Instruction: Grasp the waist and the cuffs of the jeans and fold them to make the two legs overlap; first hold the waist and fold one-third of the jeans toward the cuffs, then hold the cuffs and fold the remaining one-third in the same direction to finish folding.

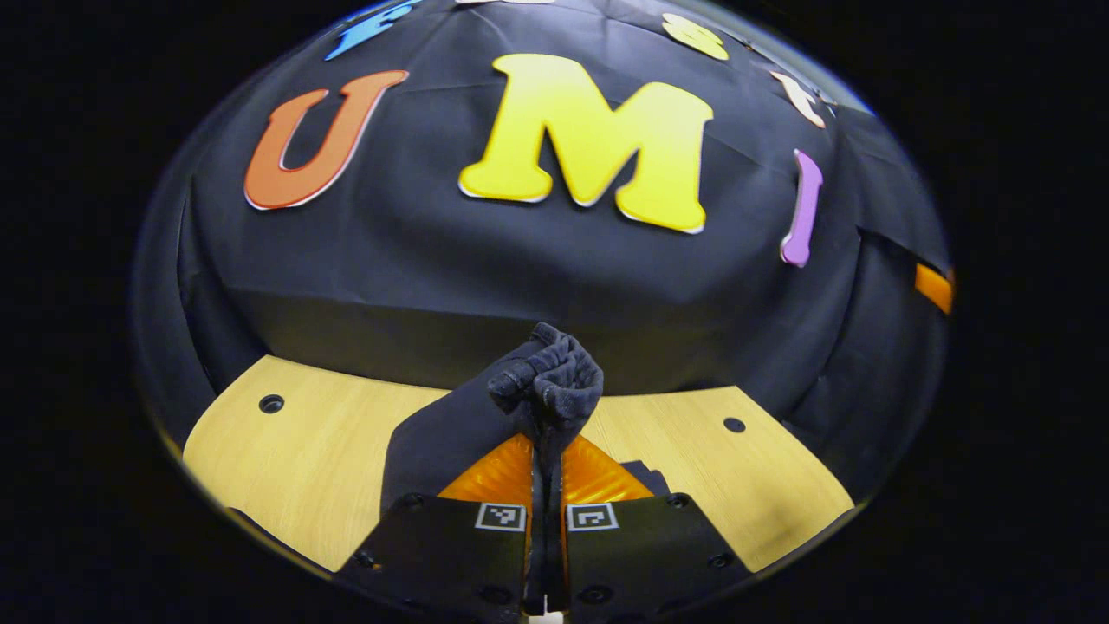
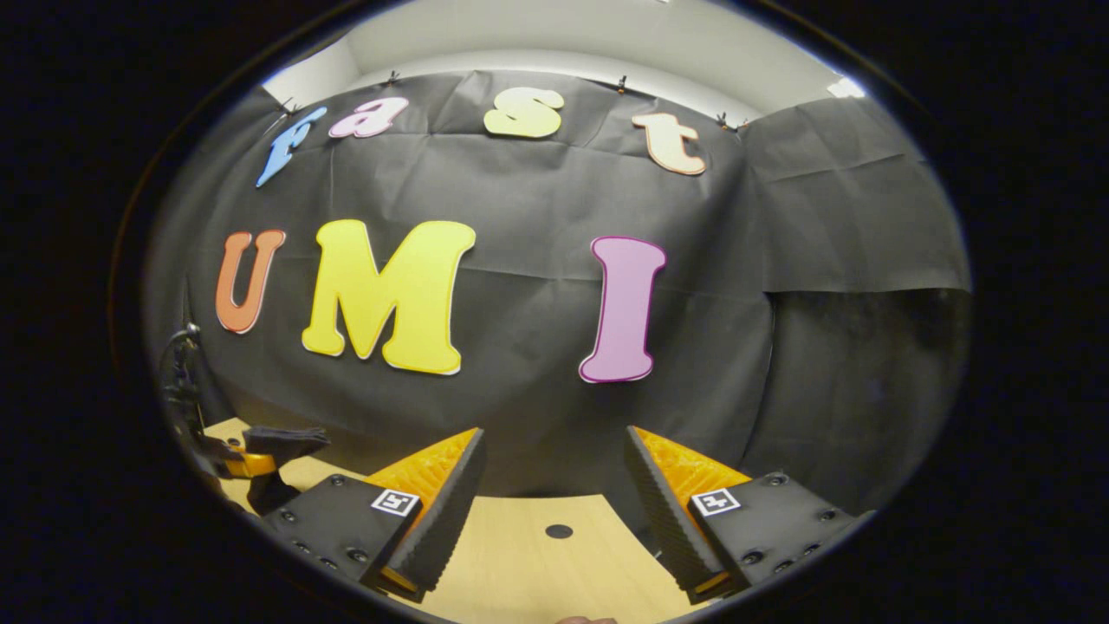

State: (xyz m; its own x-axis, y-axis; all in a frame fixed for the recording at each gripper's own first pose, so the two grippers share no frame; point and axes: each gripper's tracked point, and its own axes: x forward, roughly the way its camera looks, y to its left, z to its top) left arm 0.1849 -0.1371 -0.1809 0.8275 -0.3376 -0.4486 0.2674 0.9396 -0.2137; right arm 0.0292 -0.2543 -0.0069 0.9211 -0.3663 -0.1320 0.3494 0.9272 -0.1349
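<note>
Most of the jeans stay out of sight

In the left gripper view the dark denim jeans (image 1: 544,381) bunch above the fingers (image 1: 498,475), which cover the pinched part; the fabric runs down behind the gripper body, so I cannot tell waist from cuff. In the right gripper view the other gripper (image 2: 232,465) sits small at the left edge, partly cut off, with a dark scrap of cloth whose shape is unclear.

Each gripper, left (image 1: 546,416) and right (image 2: 554,485), has black blocky finger carriers studded with dark screws and topped by a small square black-and-white marker. The fingers (image 2: 433,511) bear ribbed faces.
</note>
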